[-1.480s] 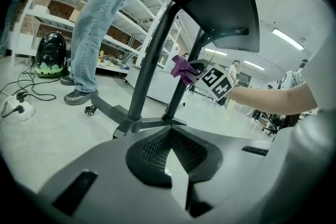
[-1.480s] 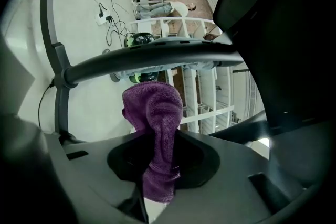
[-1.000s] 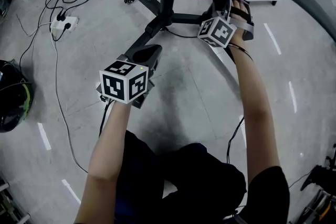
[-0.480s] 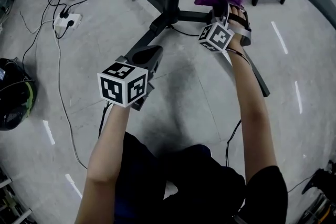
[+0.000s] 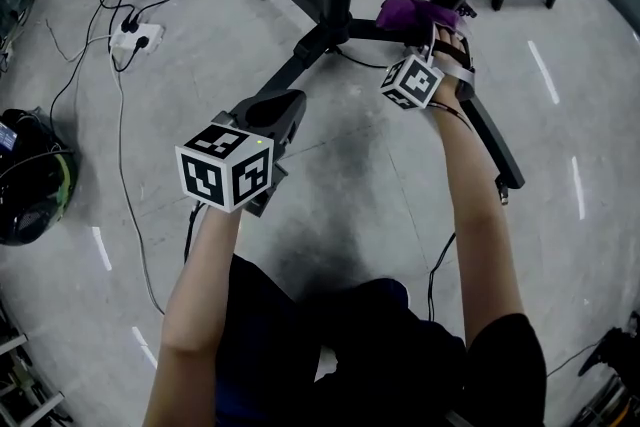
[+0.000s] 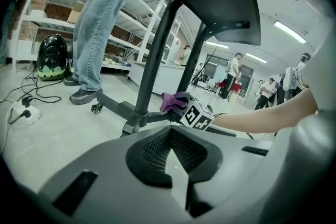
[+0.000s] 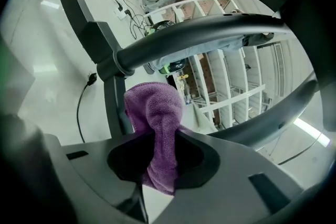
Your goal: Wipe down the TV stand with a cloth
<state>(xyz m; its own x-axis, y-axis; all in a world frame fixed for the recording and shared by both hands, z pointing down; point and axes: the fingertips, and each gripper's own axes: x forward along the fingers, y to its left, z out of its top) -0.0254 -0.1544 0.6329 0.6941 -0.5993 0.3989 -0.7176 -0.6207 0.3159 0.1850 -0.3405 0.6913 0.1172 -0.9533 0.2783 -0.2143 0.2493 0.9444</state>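
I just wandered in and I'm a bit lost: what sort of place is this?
Probably a lab or workshop hall: open metal shelving, a power strip lying on the bare concrete floor, and ceiling strip lights.

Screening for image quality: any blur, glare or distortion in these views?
Head view: sharp, strong fisheye curve, soft shadow on the floor. Left gripper view: black corners, ceiling light glares. Right gripper view: black corners, purple cloth in focus.

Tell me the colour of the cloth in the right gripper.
Purple. The cloth shows best in the right gripper view, pinched in the right gripper.
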